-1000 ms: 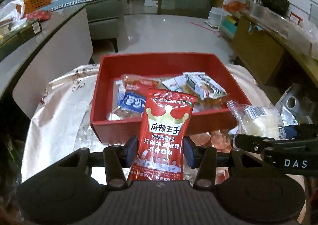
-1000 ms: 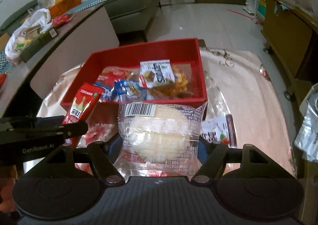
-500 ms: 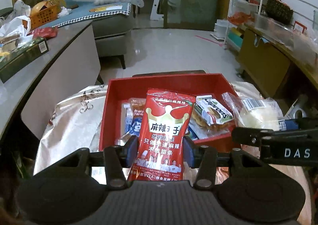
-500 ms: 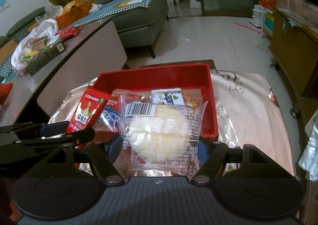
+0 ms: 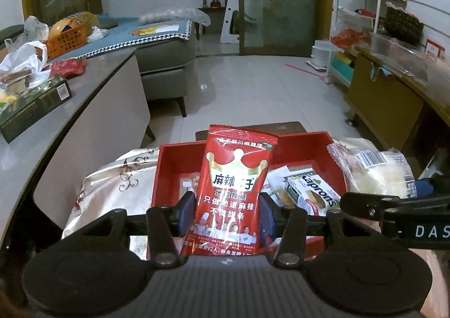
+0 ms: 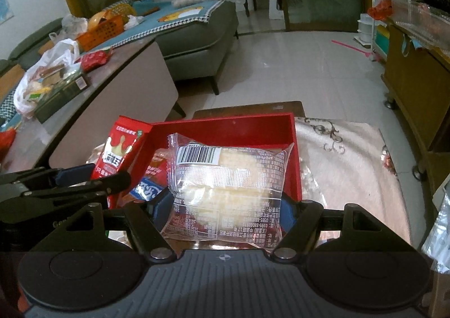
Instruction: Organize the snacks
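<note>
A red snack packet (image 5: 234, 185) with a gold crown stands upright in my left gripper (image 5: 226, 212), which is shut on its lower half. It hangs over the near side of a red box (image 5: 303, 143) holding several snacks, among them a green and white wafer pack (image 5: 312, 195). My right gripper (image 6: 222, 209) is shut on a clear-wrapped pale cake (image 6: 229, 180), held above the red box (image 6: 233, 126). From the right wrist view the red packet (image 6: 118, 152) and the left gripper's fingers (image 6: 115, 180) show at the left.
The box sits on a small table under a shiny cream cloth (image 6: 346, 169). A grey counter (image 5: 70, 110) with bags and a green carton runs along the left. A wooden cabinet (image 5: 385, 101) stands at the right, a sofa (image 5: 168, 65) beyond.
Both grippers have risen and tipped up with their packets, which now hang over the red box. The box has slid lower in both views and more of the room shows.
</note>
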Demonstrator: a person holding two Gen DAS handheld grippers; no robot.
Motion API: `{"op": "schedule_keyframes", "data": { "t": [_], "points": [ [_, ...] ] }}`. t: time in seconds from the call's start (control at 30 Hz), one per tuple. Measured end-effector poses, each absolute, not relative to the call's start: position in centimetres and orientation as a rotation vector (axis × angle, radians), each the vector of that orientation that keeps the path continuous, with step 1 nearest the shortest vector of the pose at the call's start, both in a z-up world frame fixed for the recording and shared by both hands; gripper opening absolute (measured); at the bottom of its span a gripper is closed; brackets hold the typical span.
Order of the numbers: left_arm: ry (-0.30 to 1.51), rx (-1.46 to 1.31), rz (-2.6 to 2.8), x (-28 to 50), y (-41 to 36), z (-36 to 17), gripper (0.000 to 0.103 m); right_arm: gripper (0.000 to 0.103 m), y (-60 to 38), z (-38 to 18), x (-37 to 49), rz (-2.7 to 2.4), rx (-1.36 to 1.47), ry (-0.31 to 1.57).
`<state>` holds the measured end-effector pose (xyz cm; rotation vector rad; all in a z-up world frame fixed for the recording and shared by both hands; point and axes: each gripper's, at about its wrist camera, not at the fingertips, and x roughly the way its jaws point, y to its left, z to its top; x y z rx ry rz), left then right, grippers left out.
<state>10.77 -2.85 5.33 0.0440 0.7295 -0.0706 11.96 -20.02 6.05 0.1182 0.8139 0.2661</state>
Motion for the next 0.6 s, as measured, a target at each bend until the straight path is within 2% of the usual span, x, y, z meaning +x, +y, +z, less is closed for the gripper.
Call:
{"op": "schedule_keyframes", "data": {
  "t": [0.6],
  "points": [
    [0.705,0.031,-0.028,14.1,-2.8,5.6,0.042,0.079,-19.6,6.7,15.2,0.284,0.122,0.791]
  ]
}}
